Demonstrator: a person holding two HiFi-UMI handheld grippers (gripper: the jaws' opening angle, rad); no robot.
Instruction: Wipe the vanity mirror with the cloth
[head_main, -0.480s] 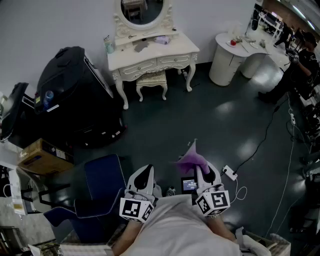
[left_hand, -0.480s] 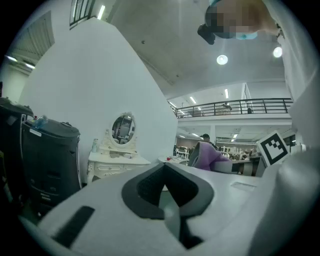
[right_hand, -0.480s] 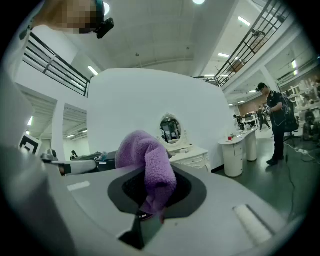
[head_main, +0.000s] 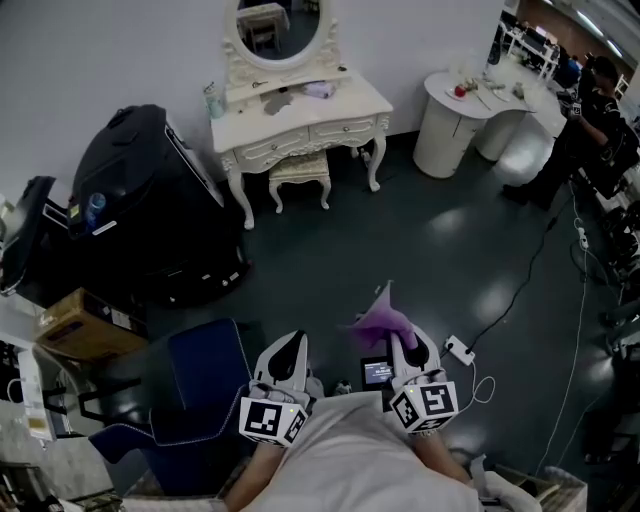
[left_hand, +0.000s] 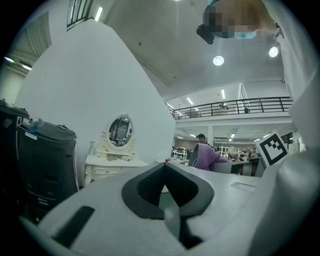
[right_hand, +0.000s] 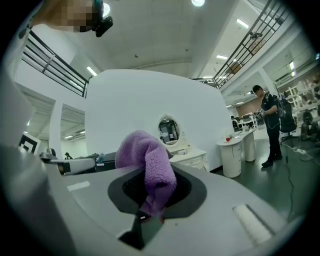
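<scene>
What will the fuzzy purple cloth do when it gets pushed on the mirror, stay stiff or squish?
Probably squish: the purple cloth droops over itself above the right gripper that pinches it, so it looks floppy. Its fluffy pile suggests it is light and would grip rather than slide. Being so soft, it likely won't scratch the mirror.

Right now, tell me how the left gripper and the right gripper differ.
The right gripper is shut on the purple cloth; the left gripper is shut on nothing. Cloth sticks up past the right gripper's tips; the left gripper's tips are bare. Both sit near the person, far from the vanity mirror.
</scene>
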